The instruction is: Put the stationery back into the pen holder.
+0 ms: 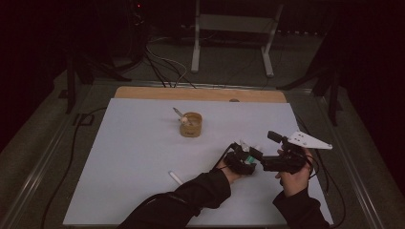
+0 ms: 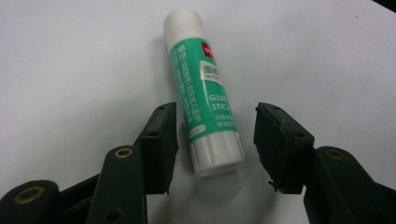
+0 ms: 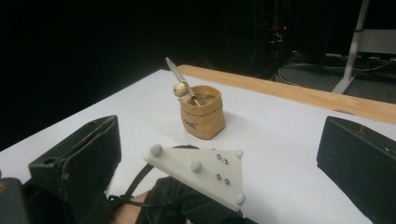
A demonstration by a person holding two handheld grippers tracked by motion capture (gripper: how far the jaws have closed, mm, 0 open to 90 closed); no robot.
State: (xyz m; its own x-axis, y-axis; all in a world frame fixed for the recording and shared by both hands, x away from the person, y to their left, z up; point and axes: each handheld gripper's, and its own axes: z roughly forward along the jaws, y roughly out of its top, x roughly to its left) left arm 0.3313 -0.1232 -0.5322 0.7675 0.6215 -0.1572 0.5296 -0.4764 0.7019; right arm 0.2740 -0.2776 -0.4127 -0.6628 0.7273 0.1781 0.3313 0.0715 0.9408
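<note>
1. Glue stick (image 2: 203, 88) lies flat on white table (image 2: 70, 70), between L gripper (image 2: 216, 142) jaws, which stand apart, not touching it
2. R gripper (image 3: 219, 154) just beside L, jaws wide, holding nothing
3. Tan pot (image 3: 202, 111) w/ pen (image 3: 180, 77) ahead of both
4. White cap (image 1: 175, 177) near L forearm

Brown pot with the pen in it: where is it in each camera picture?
High view: brown pot mid-table, toward the far wooden edge.
Right gripper view: the pot sits near the centre, farther off.
Left gripper view: faces a glue stick instead.
Shared landmark: the white sheet.
</note>
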